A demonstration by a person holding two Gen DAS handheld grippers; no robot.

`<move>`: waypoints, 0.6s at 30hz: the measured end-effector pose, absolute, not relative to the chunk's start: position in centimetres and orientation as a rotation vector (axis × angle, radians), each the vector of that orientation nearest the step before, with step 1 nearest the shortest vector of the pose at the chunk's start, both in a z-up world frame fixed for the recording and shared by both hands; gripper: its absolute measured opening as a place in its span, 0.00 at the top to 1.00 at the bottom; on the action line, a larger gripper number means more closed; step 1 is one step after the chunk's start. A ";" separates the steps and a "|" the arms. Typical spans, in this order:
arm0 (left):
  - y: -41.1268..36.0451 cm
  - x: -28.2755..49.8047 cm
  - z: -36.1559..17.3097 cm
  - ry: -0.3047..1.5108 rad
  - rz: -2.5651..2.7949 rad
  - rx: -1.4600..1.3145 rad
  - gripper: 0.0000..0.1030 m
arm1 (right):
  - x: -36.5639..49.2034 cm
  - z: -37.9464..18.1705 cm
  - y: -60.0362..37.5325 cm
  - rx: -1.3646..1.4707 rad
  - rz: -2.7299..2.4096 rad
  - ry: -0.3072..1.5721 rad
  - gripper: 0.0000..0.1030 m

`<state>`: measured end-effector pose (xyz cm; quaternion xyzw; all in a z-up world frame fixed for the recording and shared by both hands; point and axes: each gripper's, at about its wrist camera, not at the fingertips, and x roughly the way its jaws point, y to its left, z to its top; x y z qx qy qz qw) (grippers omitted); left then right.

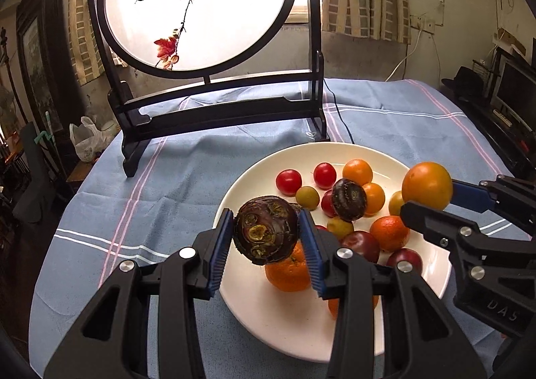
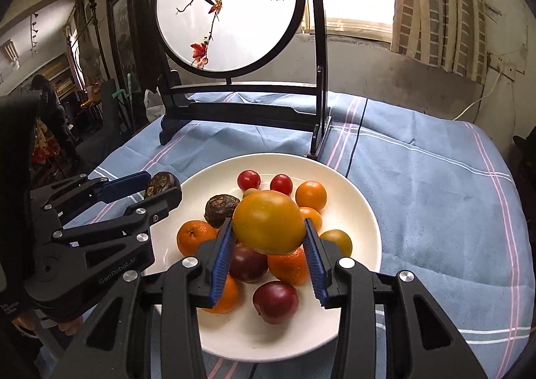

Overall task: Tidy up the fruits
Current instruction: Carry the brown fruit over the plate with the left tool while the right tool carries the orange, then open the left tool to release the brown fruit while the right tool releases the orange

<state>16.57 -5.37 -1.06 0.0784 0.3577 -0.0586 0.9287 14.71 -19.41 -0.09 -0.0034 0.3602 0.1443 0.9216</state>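
Note:
A white plate point(image 1: 254, 308) on the blue cloth holds several fruits: red cherry tomatoes point(image 1: 288, 181), oranges point(image 1: 389, 233), dark plums point(image 1: 361, 245) and a dark passion fruit point(image 1: 348, 199). My left gripper point(image 1: 266, 240) is shut on a second dark passion fruit point(image 1: 264, 233), held above the plate's left side. My right gripper point(image 2: 269, 240) is shut on a large yellow-orange fruit point(image 2: 268, 221), held above the plate point(image 2: 355, 211). In the right wrist view the left gripper point(image 2: 157, 189) and its passion fruit point(image 2: 162, 183) show at the plate's left rim.
A black-framed round screen with painted birds point(image 1: 201, 7) stands at the back of the table on a blue striped cloth point(image 1: 140, 211). A black cable point(image 1: 338, 114) runs behind the plate. Furniture and a white bag point(image 1: 88, 139) lie beyond the table's left edge.

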 end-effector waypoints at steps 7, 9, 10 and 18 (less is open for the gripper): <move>-4.8 17.8 -1.9 0.751 -0.118 0.150 0.62 | 16.2 -1.3 -19.5 -0.005 0.273 0.771 0.60; -5.0 17.9 -2.1 0.755 -0.126 0.155 0.62 | 16.5 -1.6 -19.5 -0.004 0.271 0.780 0.60; -5.1 17.9 -2.2 0.756 -0.128 0.159 0.62 | 16.7 -1.7 -19.4 -0.006 0.269 0.782 0.60; -5.6 17.9 -3.0 0.770 -0.126 0.177 0.61 | 17.1 -2.3 -18.9 -0.014 0.278 0.805 0.59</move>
